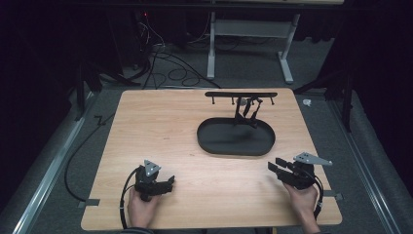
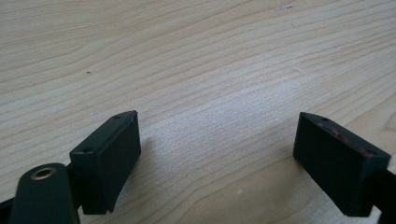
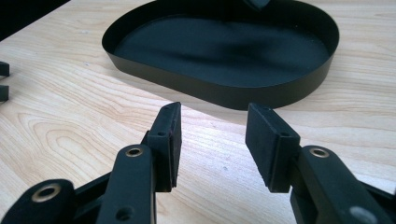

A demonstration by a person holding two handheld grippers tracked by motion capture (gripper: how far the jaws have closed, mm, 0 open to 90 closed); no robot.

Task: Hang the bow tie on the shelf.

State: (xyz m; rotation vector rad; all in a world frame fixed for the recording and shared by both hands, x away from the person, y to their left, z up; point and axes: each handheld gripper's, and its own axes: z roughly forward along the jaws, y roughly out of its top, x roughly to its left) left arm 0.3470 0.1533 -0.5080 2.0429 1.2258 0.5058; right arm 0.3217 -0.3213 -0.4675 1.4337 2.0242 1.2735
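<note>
Resting low over the table (image 1: pixel 195 146), both hands apart, left claw (image 1: pixel 168 183) and right claw (image 1: pixel 273 165) open, empty.

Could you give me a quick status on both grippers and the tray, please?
Left gripper open, empty, over bare table. Right gripper open, empty, aimed at tray. Tray empty. Path clear.

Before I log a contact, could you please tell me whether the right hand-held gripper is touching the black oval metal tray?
Apart. The right gripper view shows bare wood between the right hand-held gripper and the black oval metal tray, with the jaws open and nothing between them.
</note>
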